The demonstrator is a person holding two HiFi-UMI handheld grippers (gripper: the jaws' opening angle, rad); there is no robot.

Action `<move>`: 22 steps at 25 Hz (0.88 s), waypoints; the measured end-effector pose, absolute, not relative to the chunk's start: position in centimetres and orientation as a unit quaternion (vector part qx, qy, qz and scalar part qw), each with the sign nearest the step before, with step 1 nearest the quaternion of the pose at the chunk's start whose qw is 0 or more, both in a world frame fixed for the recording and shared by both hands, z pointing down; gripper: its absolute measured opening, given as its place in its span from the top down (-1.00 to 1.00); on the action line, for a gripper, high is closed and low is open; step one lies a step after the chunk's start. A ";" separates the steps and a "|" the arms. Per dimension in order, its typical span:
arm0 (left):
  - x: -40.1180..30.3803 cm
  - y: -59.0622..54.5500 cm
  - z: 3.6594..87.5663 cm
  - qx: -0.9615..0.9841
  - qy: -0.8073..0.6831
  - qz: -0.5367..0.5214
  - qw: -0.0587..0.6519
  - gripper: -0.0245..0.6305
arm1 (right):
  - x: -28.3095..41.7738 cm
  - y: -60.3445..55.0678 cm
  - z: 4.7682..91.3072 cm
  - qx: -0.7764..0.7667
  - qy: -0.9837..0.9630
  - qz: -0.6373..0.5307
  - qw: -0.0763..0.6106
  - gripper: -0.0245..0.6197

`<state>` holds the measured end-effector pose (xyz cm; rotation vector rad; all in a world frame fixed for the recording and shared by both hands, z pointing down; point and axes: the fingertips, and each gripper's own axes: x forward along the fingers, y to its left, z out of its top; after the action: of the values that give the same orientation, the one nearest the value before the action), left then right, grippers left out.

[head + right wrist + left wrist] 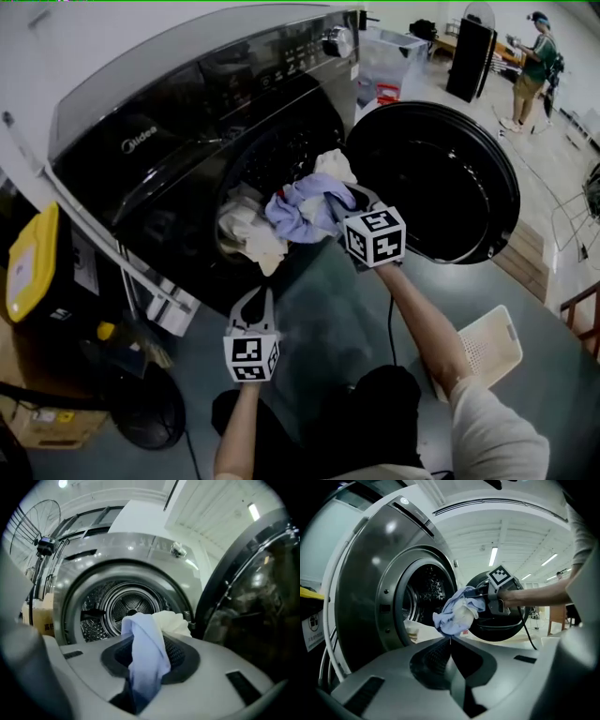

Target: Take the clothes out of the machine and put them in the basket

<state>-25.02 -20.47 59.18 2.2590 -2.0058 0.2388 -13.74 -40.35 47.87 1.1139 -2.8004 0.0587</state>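
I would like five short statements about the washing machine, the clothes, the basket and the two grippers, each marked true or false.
1. The machine's door stands open. True.
2. The right gripper is shut on a light blue cloth. True.
3. The left gripper also holds a cloth. False: its jaws are together with nothing between them.
4. The basket is already full of clothes. False: the part that shows holds none.
5. Cream clothes lie at the drum's mouth. True.
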 end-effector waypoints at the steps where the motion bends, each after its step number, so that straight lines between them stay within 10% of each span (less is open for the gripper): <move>1: -24.4 -20.7 59.0 0.749 -0.656 0.078 0.055 0.85 | -13.0 -39.8 47.6 0.370 -0.927 0.019 0.060 0.55; 22: -9.8 -24.9 57.2 0.843 -0.533 0.060 0.048 0.85 | 8.4 -29.1 42.7 0.500 -0.865 -0.009 0.031 0.56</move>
<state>-9.83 -24.85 57.23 2.5687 -1.6246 0.1814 8.41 -29.05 42.74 1.5413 -2.6658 -0.0267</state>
